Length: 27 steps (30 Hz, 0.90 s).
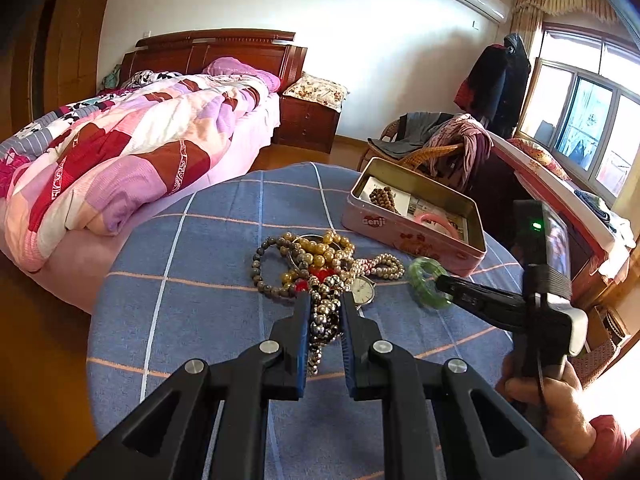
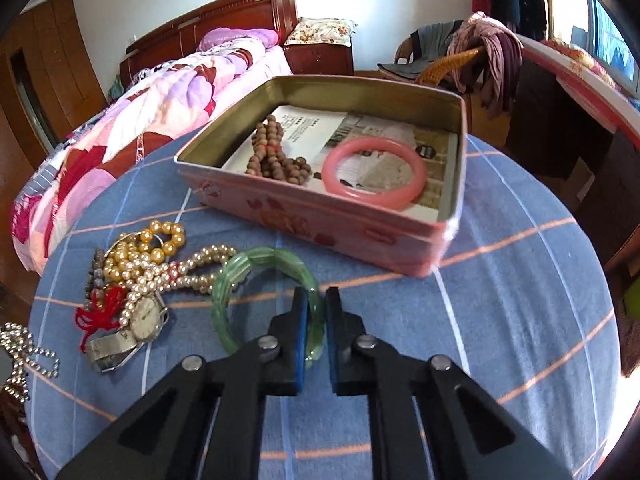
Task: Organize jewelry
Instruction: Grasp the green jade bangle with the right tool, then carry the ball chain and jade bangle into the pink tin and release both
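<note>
On the blue checked tablecloth [image 2: 520, 280], my right gripper [image 2: 316, 296] is shut on the near rim of a green bangle [image 2: 256, 258], which lies flat. The left wrist view shows the same green bangle [image 1: 426, 280] pinched by the right gripper [image 1: 442, 282]. My left gripper [image 1: 326, 304] is shut on a silver bead chain [image 1: 326, 324] at the near edge of a jewelry pile [image 1: 316, 260]. That pile holds pearl strands [image 2: 188, 268], gold beads [image 2: 160, 240], a red tassel [image 2: 98, 312] and a wristwatch [image 2: 144, 314]. The open pink tin [image 2: 320, 216] holds brown wooden beads [image 2: 276, 152] and a pink bangle [image 2: 374, 176].
The round table drops off on all sides. A bed [image 1: 120, 140] stands to the left, a wicker chair with clothes [image 1: 440, 140] behind the tin [image 1: 400, 236], and a desk [image 1: 560, 200] to the right. A person's hand [image 1: 560, 404] holds the right gripper's handle.
</note>
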Available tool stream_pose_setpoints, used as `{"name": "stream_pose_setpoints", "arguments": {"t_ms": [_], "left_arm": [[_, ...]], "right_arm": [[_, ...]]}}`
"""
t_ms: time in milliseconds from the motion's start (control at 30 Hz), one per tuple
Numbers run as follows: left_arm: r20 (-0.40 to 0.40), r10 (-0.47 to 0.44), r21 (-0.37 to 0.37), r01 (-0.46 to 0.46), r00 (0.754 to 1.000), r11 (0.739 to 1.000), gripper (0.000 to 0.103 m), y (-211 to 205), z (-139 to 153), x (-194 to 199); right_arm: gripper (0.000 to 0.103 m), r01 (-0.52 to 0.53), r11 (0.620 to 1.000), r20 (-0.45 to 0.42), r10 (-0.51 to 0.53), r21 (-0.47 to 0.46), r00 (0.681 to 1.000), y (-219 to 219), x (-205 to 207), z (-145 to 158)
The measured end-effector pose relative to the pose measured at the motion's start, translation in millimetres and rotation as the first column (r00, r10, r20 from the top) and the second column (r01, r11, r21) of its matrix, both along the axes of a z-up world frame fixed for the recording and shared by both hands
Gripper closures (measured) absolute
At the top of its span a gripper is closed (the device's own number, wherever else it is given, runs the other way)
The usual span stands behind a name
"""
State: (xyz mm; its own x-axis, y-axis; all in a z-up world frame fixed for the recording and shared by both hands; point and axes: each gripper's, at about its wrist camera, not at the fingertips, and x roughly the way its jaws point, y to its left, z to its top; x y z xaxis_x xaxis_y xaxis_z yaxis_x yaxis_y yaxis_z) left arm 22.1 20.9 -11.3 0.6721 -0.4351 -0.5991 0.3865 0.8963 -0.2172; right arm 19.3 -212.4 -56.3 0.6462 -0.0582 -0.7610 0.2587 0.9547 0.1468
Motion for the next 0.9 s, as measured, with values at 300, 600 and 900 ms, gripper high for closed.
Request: {"name": "stream_pose_setpoints", "arguments": {"t_ms": [300,600,900], "left_arm": [[0.011,-0.02,-0.002,0.02,1.0,1.0,0.09,-7.1,4.8,-7.5],[-0.005,-0.077,-0.015,0.077,0.997,0.997,0.09,-24.6,2.8,-15.4],[0.044,-0.147,-0.017,0.148,0.988,0.989,0.09,-59.7,15.8,-0.8]], "right_arm": [[0.092,0.032,0.999,0.094,-0.033,0.008,0.995,-6.2,-41.5,36.1],[0.092,0.063,0.997,0.155,-0.057,-0.033,0.986,-10.5,-62.2,54.3],[0.092,0.089,0.995,0.209,-0.079,-0.039,0.975,-25.9,-57.5,69.0]]}}
